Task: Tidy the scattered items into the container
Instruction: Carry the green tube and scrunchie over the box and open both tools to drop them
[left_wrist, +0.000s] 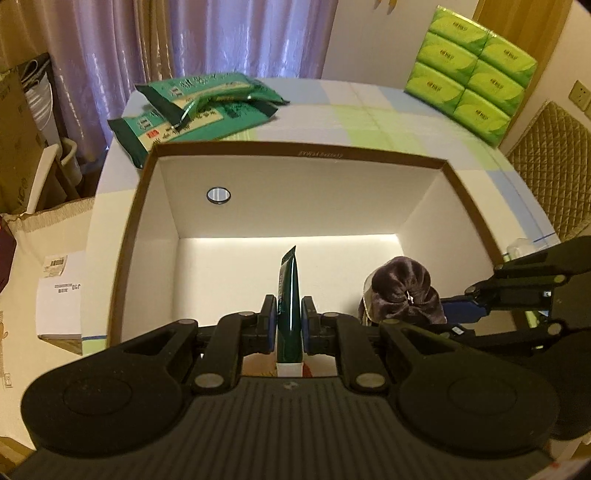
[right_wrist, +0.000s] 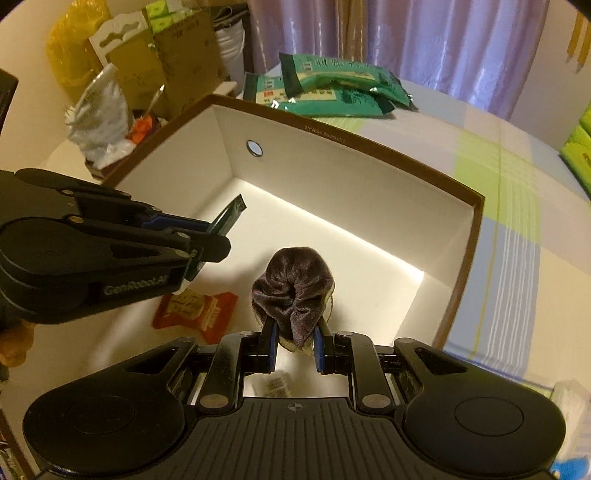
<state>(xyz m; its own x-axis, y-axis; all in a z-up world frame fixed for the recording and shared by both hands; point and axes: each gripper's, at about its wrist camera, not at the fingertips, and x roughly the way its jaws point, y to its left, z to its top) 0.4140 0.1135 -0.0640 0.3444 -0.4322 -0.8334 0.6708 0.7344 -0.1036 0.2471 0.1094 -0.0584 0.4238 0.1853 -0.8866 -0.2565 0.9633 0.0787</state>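
In the left wrist view, the left hand-held gripper (left_wrist: 289, 325) is clenching a dark green plastic tube with a white cap (left_wrist: 289, 295), gripping it across its middle so the crimped end points forward over the open white cardboard box with a brown rim (left_wrist: 295, 153); holding it above the box floor probably means it is about to be let go there. To its right, the right hand-held gripper (left_wrist: 448, 317) is reaching in with a dark brown velvet scrunchie (left_wrist: 400, 291). Beyond the box, green foil packets (left_wrist: 199, 107) and a green multipack of tissues (left_wrist: 471, 70) are lying on the checked desk (left_wrist: 369, 114). In the right wrist view, the right gripper (right_wrist: 294, 341) is grasping the scrunchie (right_wrist: 293, 291) by its lower folds, hanging it over the box interior (right_wrist: 369, 206), apparently so it drops clear of the walls. A red snack packet (right_wrist: 195, 308) is already lying on the box floor, just beside the left gripper (right_wrist: 207, 230), which is carrying the tube (right_wrist: 229, 218) tilted upward.
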